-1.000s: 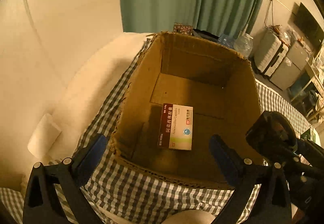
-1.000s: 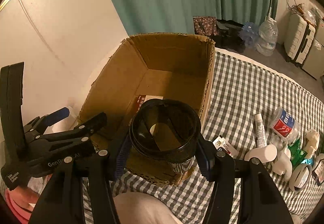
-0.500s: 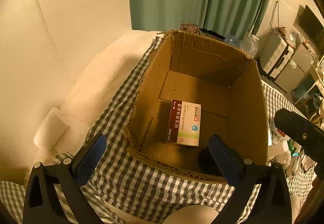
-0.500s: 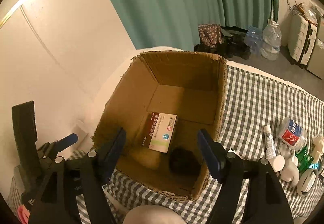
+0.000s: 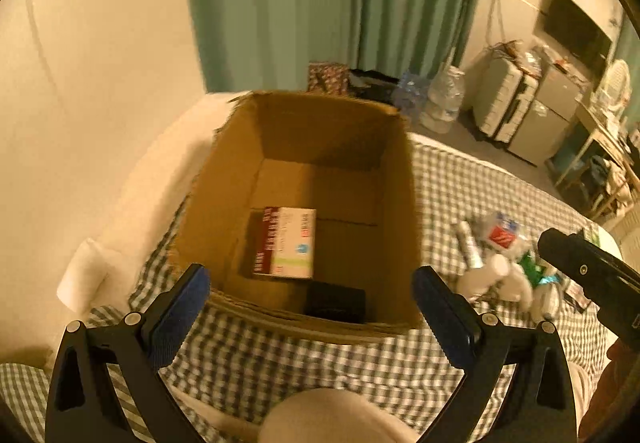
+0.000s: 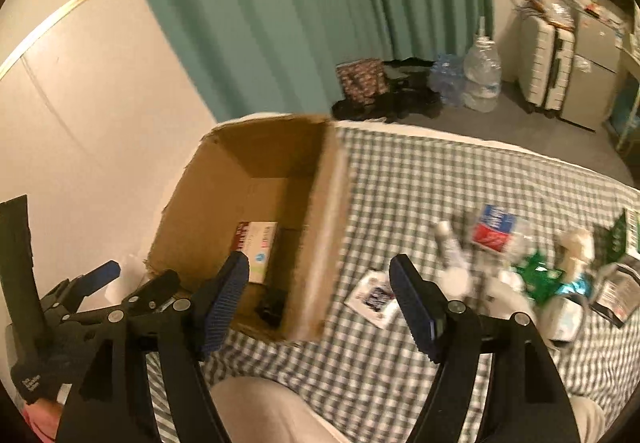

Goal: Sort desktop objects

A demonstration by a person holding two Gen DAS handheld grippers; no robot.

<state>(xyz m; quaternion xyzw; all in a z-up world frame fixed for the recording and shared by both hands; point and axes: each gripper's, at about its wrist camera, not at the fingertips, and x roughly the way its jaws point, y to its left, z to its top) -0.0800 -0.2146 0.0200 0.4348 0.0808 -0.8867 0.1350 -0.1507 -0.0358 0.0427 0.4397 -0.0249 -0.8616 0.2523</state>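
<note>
Two items in the cardboard box (image 5: 400,203), medicine carton (image 5: 286,243) flat, black jar (image 5: 335,301) beside it, both tongs (image 5: 308,303) (image 6: 318,295) released, empty

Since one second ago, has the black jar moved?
Yes. Then it sat between the right gripper's jaws above the cardboard box's near rim; now the black jar lies on the box floor, near the medicine box.

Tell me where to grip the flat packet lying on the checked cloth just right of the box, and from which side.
Take the flat packet across its two long edges, coming from above with the open right gripper. It lies flat on the checked cloth, apart from the cardboard box, so there is no side face to pinch. Blur hides its exact thickness.
</note>
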